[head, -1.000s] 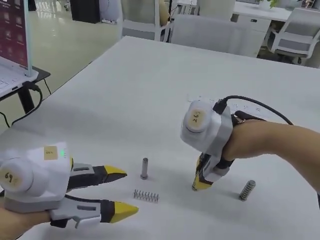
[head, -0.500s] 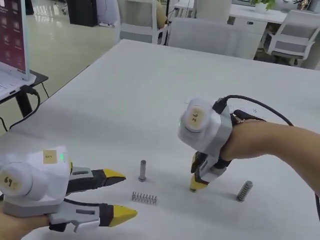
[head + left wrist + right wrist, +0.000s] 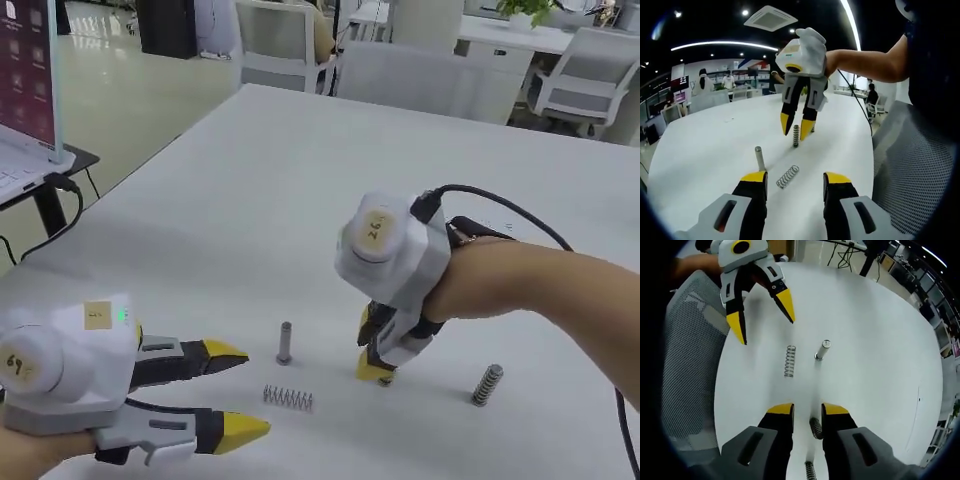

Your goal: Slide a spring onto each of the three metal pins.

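My right gripper (image 3: 375, 366) points down at the table, its jaws a little apart. An upright spring (image 3: 815, 428) stands on a pin between its tips, also seen as the upright spring (image 3: 796, 136) under the right gripper (image 3: 796, 125). A second spring on a pin (image 3: 487, 384) stands to its right. A bare metal pin (image 3: 285, 342) stands to its left, with a loose spring (image 3: 288, 398) lying flat in front of it. My left gripper (image 3: 235, 390) hovers open at the near left, empty, aimed at the loose spring (image 3: 787, 176) and the bare pin (image 3: 759, 157).
The white table (image 3: 300, 190) stretches bare behind the pins. A laptop (image 3: 25, 90) sits on a side stand at the far left. Office chairs (image 3: 590, 70) and desks stand beyond the table's far edge. A cable (image 3: 500, 205) runs from the right gripper.
My right gripper has drifted a little left, closer to the bare pin. The left gripper, the loose spring and the pins have kept their places.
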`<state>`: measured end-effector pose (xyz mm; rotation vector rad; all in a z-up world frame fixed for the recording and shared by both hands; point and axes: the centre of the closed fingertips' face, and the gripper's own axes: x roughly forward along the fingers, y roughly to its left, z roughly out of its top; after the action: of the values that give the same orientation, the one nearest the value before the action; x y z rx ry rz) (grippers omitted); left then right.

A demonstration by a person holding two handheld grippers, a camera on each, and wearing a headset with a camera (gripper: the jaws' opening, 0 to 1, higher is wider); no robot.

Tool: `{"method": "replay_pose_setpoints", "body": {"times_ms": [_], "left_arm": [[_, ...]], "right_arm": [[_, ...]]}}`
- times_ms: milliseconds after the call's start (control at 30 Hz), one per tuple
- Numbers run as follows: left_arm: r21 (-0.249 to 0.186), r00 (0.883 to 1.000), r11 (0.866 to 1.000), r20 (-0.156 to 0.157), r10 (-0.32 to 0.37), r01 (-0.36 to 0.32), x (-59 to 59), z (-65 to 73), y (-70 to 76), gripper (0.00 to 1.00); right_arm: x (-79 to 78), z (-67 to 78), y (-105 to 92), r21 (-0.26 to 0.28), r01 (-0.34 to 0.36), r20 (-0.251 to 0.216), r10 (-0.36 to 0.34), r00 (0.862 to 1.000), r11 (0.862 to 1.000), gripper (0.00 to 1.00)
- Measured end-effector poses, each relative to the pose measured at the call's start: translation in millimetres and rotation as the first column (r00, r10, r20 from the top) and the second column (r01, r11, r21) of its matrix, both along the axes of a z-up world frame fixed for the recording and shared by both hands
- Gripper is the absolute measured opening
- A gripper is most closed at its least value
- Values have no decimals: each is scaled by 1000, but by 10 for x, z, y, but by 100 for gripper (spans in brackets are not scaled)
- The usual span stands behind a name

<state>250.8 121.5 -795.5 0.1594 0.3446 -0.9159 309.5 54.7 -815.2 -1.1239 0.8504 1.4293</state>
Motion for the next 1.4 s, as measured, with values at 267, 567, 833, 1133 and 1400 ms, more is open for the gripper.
{"method": "replay_pose_setpoints", "body": {"times_ms": [267, 567, 833, 1133, 1400], "left_arm": [[5, 1000, 1000, 2, 0, 0, -12, 6, 15, 38], [11, 1000, 1000, 1, -4, 4, -17, 7, 18, 38], [11, 1000, 1000, 2, -1, 1, -23, 8, 31, 38], [11, 1000, 1000, -2, 1, 0, -26, -15, 56, 37], [9, 1000, 1000, -3, -4, 4, -15, -16, 40, 36]], "right_arm": [[-150, 8, 168, 26, -30, -18, 30, 999, 999, 19], [-320, -94, 333, 31, -67, -32, 68, 997, 997, 18], [-358, -269, 373, 9, -64, -51, 65, 997, 998, 16], [-327, -374, 390, 1, -43, -66, 43, 997, 999, 15], [-315, -435, 415, -2, -32, -67, 32, 997, 999, 13]]}}
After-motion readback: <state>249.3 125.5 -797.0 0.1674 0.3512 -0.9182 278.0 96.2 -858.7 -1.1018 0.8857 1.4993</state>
